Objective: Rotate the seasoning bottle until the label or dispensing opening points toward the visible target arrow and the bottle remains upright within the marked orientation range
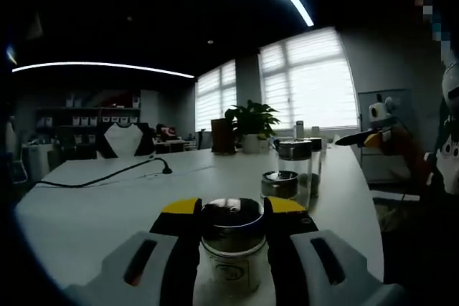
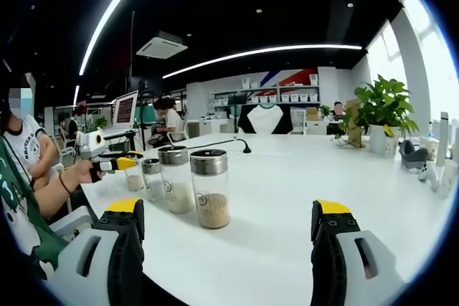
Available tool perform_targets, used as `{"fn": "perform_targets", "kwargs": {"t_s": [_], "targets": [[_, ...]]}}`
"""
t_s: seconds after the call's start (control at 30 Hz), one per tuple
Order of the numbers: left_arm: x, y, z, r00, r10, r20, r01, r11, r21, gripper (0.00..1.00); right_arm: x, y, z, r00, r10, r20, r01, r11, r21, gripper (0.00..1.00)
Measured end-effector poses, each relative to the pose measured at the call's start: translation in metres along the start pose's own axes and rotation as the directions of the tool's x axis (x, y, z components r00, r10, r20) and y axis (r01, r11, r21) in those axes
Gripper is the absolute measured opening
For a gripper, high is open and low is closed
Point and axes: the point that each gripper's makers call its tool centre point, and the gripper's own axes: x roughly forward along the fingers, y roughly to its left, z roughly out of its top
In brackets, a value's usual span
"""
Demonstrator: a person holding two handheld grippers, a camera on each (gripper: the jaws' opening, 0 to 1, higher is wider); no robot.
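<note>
A small glass seasoning bottle (image 1: 231, 245) with a dark metal lid stands upright on the white table (image 1: 107, 206). My left gripper (image 1: 233, 207) is shut on it, one yellow-tipped jaw on each side of the lid. In the right gripper view the same bottle (image 2: 134, 175) is the farthest of a row, with the left gripper (image 2: 118, 164) at it, held by a person's hand. My right gripper (image 2: 228, 209) stands open above the table, nothing between its jaws, and the nearest bottle (image 2: 210, 188) of the row is ahead of it. The right gripper (image 1: 367, 137) also hovers at the right.
Two more bottles (image 1: 294, 159) (image 1: 280, 184) stand behind the held one. A black cable (image 1: 107, 175) crosses the table's left part. A potted plant (image 1: 251, 123) sits at the far edge. The person (image 2: 29, 170) sits at the table's left side.
</note>
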Motion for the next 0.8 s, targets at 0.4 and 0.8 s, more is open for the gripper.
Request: {"fn": "perform_targets", "kwargs": {"t_s": [0.4,0.8], "targets": [[-0.0021,0.0047,0.0,0.986,0.169,-0.005,-0.169,0.985,-0.009,0.36,-0.0063,-0.0093,0.0056,0.999,-0.04,0.028,0.039,0.999,0.013,0.99],[-0.0012,0.0088,-0.0008,0.944,0.33,-0.016,-0.33,0.944,-0.013,0.36,-0.0038,-0.0069,0.0006,0.999,-0.031,0.015,0.031,0.999,0.014,0.99]]}}
